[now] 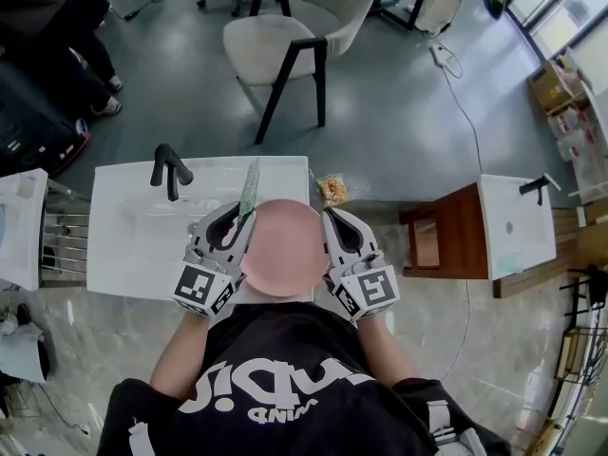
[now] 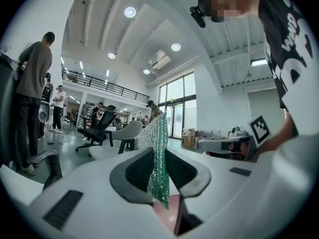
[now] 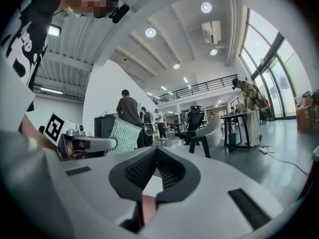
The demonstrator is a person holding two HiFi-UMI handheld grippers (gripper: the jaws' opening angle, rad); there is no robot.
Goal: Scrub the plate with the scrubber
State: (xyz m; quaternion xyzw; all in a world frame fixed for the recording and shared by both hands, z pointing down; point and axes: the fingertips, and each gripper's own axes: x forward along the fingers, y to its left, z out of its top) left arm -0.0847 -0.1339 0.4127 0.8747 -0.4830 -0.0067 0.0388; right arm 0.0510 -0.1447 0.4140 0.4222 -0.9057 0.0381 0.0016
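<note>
Our left gripper point(image 1: 239, 217) pinches the scrubber point(image 1: 250, 186) upright at the plate's point(image 1: 283, 247) left rim. Our right gripper point(image 1: 329, 218) clamps the right rim, holding the plate over the sink's point(image 1: 123, 245) near right edge. We judge scrubbing is just starting: next we press the scrubber onto the plate's face, and the faucet point(image 1: 169, 171), far left, stands well clear.

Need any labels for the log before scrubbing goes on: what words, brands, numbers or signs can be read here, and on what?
"MIND": small white print on the person's black shirt, upside down in the head view; likely, not certain.
Large white letters on the shirt: stylised, not surely readable.
Square markers on the left gripper and right gripper: patterns only, no words.
Packet beside the sink: too small to read.
</note>
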